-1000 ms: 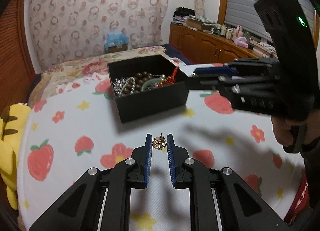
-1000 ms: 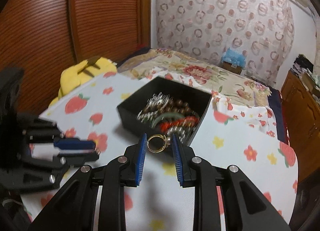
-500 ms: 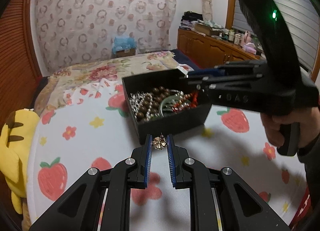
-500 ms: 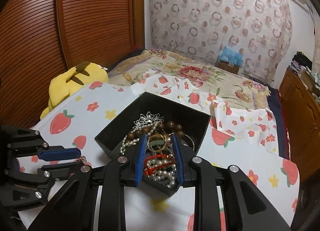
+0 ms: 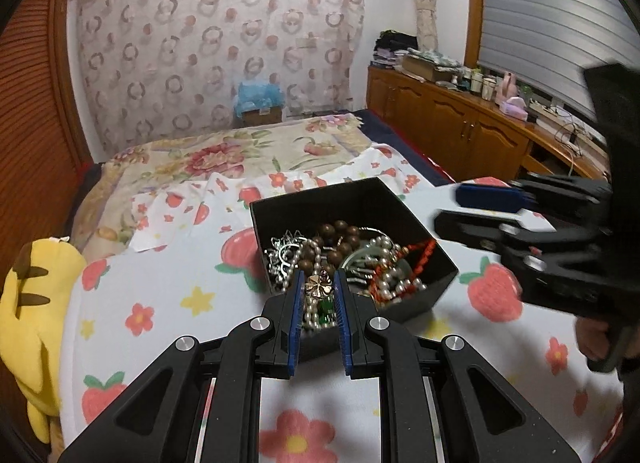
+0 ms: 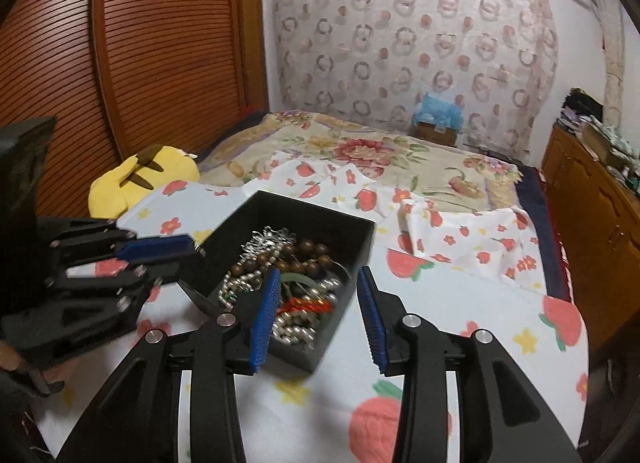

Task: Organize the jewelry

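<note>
A black box full of beads, pearls and chains stands on the strawberry-print cloth; it also shows in the right wrist view. My left gripper is shut on a small gold clover charm and holds it over the box's near edge. My right gripper is open and empty, just above the box's near corner; it appears at the right of the left wrist view. The gold ring it held is not distinguishable among the jewelry.
A yellow plush toy lies at the left edge of the cloth-covered surface. A flowered bedspread lies behind. A wooden cabinet runs along the right wall. A slatted wooden door stands on the left.
My right gripper has opened and the gold ring is gone from its fingers. My left gripper has moved forward with the clover charm to the box's near edge.
</note>
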The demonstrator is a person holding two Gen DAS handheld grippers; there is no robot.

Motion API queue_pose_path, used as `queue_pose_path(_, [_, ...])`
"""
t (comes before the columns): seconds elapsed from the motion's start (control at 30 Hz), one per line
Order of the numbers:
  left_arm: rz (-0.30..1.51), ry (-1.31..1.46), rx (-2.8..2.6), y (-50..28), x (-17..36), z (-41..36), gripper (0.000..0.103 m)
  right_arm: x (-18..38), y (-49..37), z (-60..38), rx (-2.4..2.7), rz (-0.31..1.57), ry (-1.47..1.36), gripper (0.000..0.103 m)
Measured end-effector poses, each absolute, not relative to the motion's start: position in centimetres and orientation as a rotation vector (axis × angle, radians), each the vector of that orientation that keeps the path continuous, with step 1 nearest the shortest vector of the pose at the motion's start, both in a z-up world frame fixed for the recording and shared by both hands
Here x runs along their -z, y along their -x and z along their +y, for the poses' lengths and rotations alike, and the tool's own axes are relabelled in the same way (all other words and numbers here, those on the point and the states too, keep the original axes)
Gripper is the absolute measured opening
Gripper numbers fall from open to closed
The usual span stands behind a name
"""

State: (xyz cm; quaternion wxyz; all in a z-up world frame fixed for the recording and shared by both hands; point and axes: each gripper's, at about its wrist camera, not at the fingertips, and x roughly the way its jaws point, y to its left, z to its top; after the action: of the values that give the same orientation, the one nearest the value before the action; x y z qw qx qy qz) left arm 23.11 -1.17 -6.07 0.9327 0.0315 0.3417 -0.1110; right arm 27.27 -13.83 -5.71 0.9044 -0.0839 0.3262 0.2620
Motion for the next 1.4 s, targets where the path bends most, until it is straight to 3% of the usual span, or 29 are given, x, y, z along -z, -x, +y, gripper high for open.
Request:
queue_pose_path(0.23, [0.701,-0.042,0.214,-23.9,6.5,-1.4,0.015,5.9,-25.5,-15.9,-0.523,0.658,0.137,0.042])
queue_pose_path(0.33, [0.691,-0.045,0.206,-23.6,6.4,-1.4,0.029,5.9,-24.5,-16.4,-0.513,0.647,0.123,0.042])
queue_pose_path(0.4, [0.682,-0.043,0.201,-23.1,6.3,-1.4,0.033,5.8,-23.9,-16.6,-0.504,0.640,0.115,0.042])
queue_pose_path(0.43, [0.678,-0.039,0.194,-22.8,6.3,-1.3,0.041,5.8,-23.6,-16.7,-0.499,0.638,0.109,0.043])
queue_pose_path(0.47, [0.673,-0.034,0.187,-22.5,6.4,-1.2,0.048,5.9,-23.1,-16.9,-0.493,0.636,0.101,0.047])
queue_pose_path(0.6, [0.675,-0.031,0.161,-21.2,6.9,-1.0,0.055,5.9,-22.0,-17.4,-0.469,0.620,0.072,0.067])
queue_pose_path(0.67, [0.665,-0.039,0.144,-20.5,6.9,-1.0,0.075,6.0,-21.3,-17.4,-0.456,0.615,0.066,0.073])
queue_pose_path(0.83, [0.634,-0.046,0.108,-18.4,6.6,-1.0,0.093,6.1,-19.7,-17.5,-0.432,0.593,0.071,0.093])
queue_pose_path(0.9, [0.617,-0.038,0.098,-17.5,6.3,-0.8,0.095,5.9,-18.9,-17.6,-0.423,0.572,0.065,0.101])
queue_pose_path(1.4, [0.585,-0.004,0.040,-11.2,4.4,0.5,0.095,4.3,-12.6,-19.4,-0.364,0.472,0.018,0.101])
